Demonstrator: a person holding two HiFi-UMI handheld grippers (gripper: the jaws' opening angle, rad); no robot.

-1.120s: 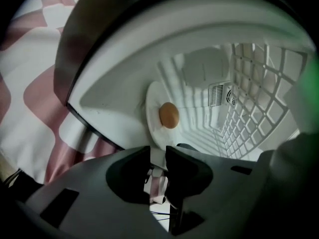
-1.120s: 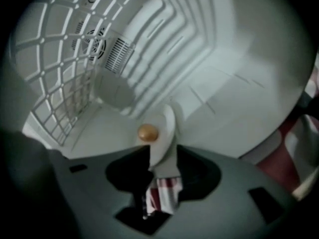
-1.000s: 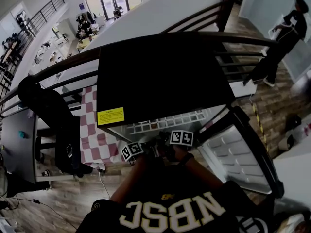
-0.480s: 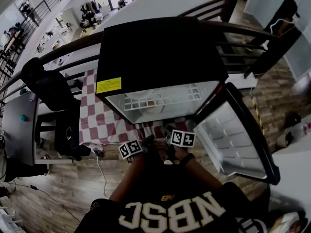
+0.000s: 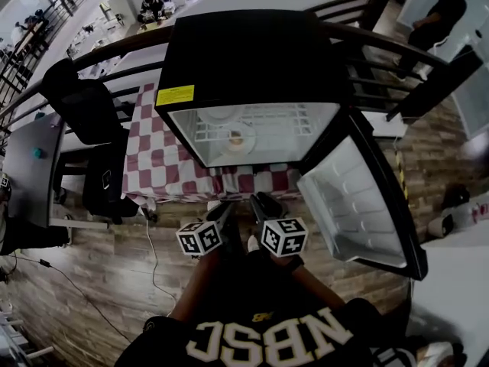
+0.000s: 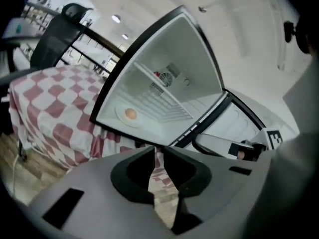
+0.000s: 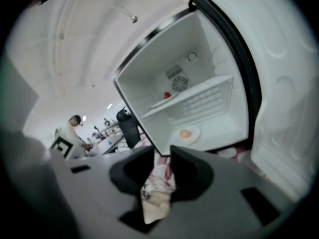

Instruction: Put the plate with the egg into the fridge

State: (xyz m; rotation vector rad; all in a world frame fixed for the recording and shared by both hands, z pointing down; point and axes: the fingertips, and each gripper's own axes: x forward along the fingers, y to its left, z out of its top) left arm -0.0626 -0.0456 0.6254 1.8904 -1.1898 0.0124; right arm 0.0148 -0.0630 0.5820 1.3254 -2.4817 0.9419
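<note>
**White plate (image 5: 235, 140) with egg (image 6: 130, 114): placed, door open**

Plate lies on the fridge (image 5: 244, 60) floor, under the wire shelf (image 5: 290, 125). Left gripper (image 6: 158, 151) and right gripper (image 7: 163, 156): outside the fridge, jaws closing, narrow gap, nothing between them. Placement judged complete. Next, probably: push the door (image 5: 359, 197) shut from its outer edge.

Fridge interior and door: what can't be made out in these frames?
- Red item at the back of the fridge: too small in both gripper views to identify.
- Yellow label on the fridge top, head view: print too small to read.
- Door, right gripper view: far side cut off by the picture's edge.
</note>
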